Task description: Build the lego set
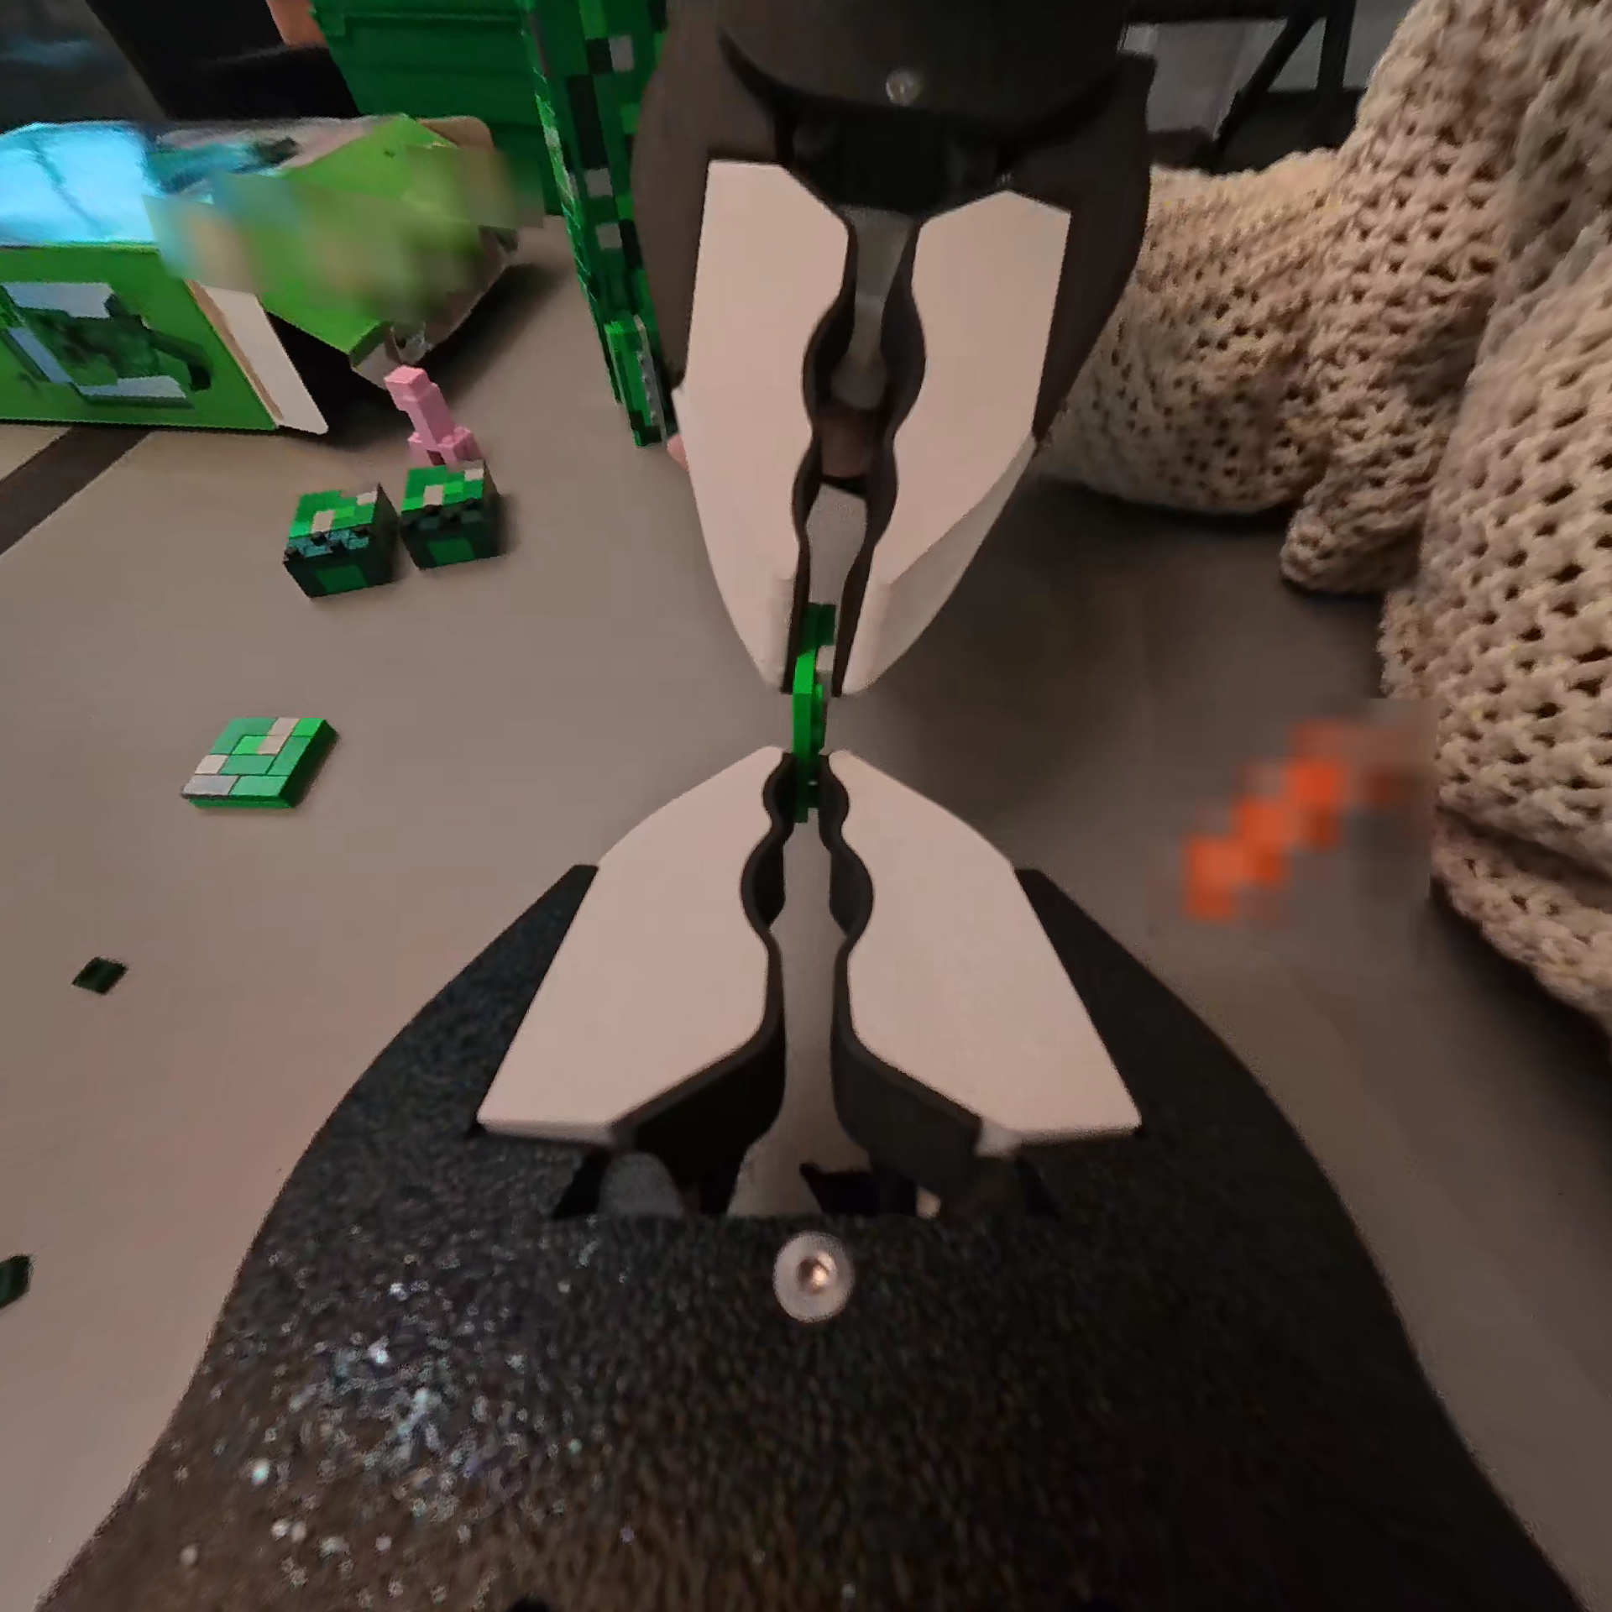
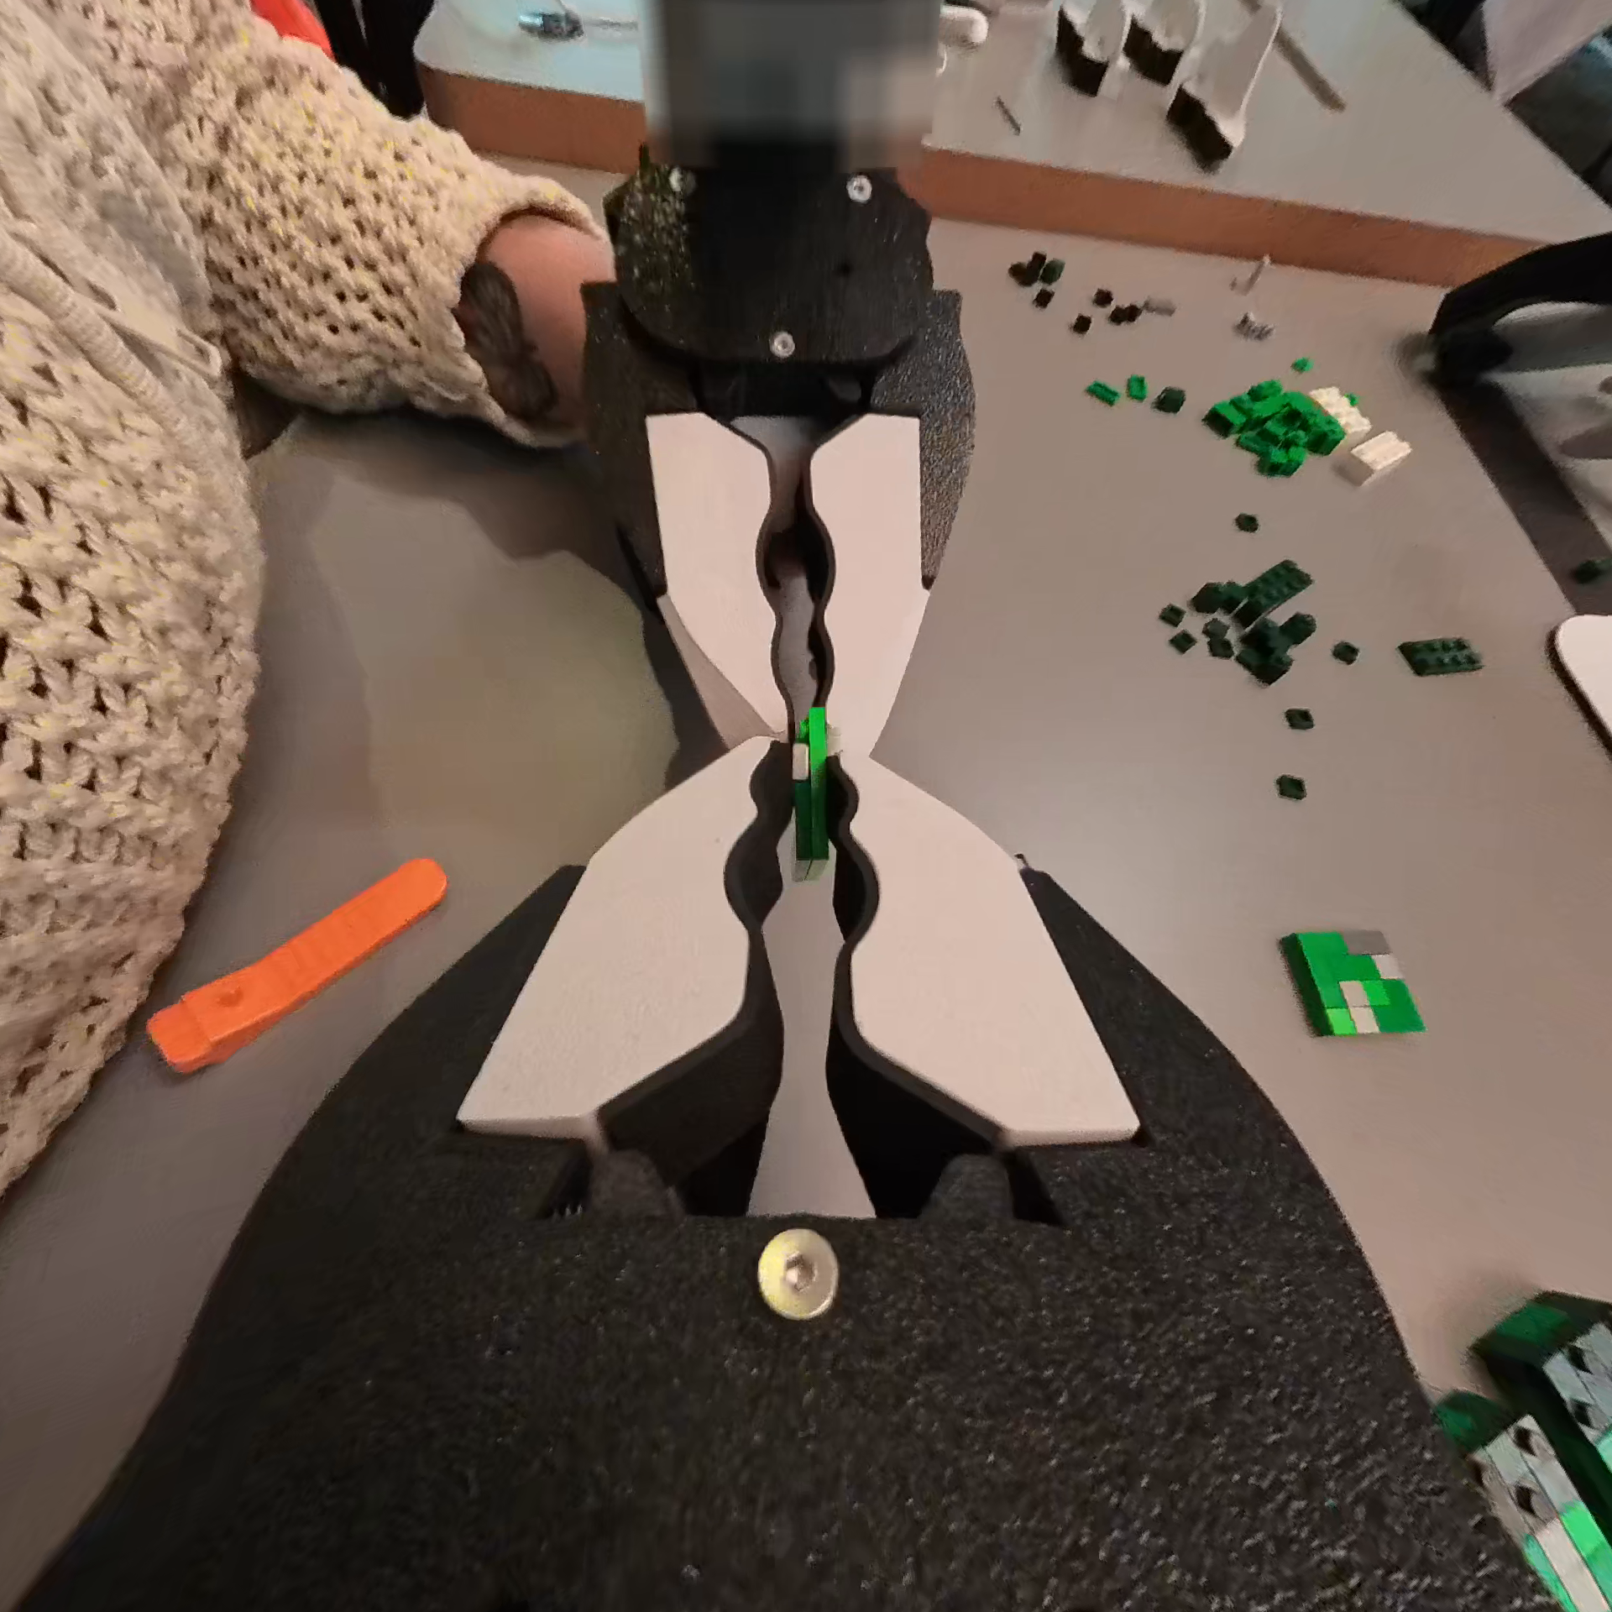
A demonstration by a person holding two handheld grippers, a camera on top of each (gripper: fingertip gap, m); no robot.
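A thin green lego plate (image 1: 811, 706) stands on edge above the grey table, held from both ends. My left gripper (image 1: 804, 772) is shut on its near end in the left wrist view. My right gripper (image 1: 816, 676) comes in from the top of that view and is shut on the far end. In the right wrist view the green plate (image 2: 813, 811) sits between my right gripper's (image 2: 807, 772) tips, with small white pieces on its sides. The left gripper (image 2: 807, 724) meets it tip to tip from the top.
A tiled green square plate (image 1: 259, 761) (image 2: 1352, 981), two green cubes (image 1: 392, 532), a pink figure (image 1: 432, 419), a tall green tower (image 1: 611, 218) and a green box (image 1: 131, 349) lie around. Loose green bricks (image 2: 1273, 419), dark green bricks (image 2: 1256, 619), an orange brick separator (image 2: 297, 964) and a knit sleeve (image 2: 174, 436) are nearby. My two grippers' fingertips are within a few centimetres of each other.
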